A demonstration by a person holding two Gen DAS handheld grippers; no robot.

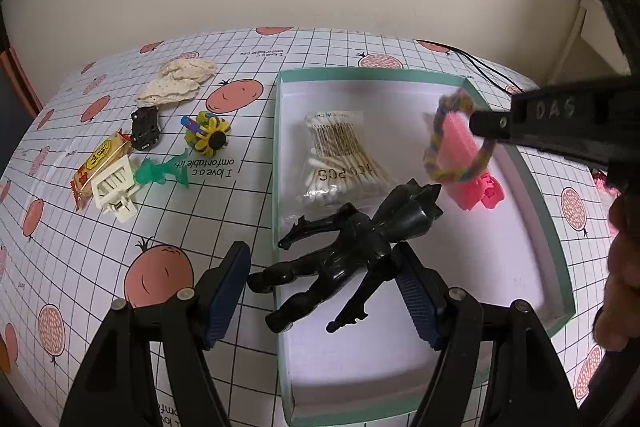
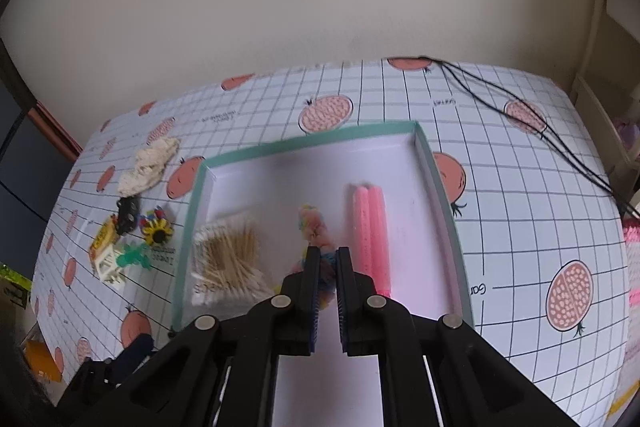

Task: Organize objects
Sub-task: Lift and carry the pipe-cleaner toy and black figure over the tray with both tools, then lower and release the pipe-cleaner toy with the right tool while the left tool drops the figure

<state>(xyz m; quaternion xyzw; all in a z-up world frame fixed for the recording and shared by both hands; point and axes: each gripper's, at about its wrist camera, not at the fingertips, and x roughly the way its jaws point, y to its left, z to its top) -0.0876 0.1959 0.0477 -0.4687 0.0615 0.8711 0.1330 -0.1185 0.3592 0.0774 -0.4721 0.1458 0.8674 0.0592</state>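
Right gripper (image 2: 328, 291) pinches braided loop (image 1: 460, 143); left gripper (image 1: 324, 291), spread, flanks black figure (image 1: 352, 247), which may tip off box rim (image 1: 276, 155).

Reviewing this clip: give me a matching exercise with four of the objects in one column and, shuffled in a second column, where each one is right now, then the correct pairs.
Things
1. black action figure
2. cotton swab pack
3. braided rainbow ring
4. yellow flower toy

Places
A. on the tablecloth, outside the box
B. lying flat inside the box
C. pinched in the right gripper, above the box
D. lying across the box's left wall, between the open fingers of the left gripper

Pairs: 1-D, 2-B, 3-C, 4-A
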